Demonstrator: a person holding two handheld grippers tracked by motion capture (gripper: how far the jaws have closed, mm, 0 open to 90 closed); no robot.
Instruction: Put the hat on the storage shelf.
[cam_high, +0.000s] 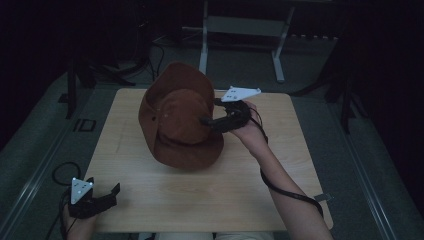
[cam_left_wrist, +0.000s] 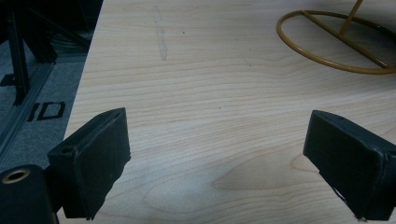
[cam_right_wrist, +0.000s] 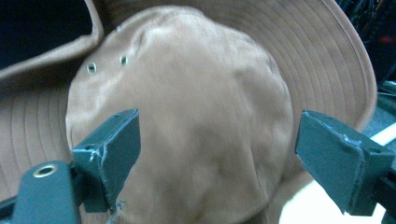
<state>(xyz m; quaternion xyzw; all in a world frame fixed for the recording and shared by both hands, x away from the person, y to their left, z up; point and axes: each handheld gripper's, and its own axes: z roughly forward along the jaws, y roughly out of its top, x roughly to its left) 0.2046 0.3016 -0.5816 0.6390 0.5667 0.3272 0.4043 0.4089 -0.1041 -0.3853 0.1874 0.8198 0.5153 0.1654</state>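
Observation:
A brown wide-brimmed hat (cam_high: 180, 120) stands tilted in the middle of the wooden table (cam_high: 200, 195), its crown (cam_right_wrist: 187, 116) facing my right gripper. My right gripper (cam_high: 206, 120) is open, its jaws spread on either side of the crown (cam_right_wrist: 215, 135); I cannot tell whether they touch the cloth. My left gripper (cam_high: 114, 192) rests open at the table's near left corner, nothing between its jaws (cam_left_wrist: 217, 140). A gold wire ring base (cam_left_wrist: 344, 39) lies on the table ahead of the left gripper.
A white metal frame (cam_high: 240, 30) stands on the floor beyond the table. Black stand legs (cam_high: 72, 85) are at the left. A cable (cam_high: 62, 172) loops on the floor by the left hand. The room around is dark.

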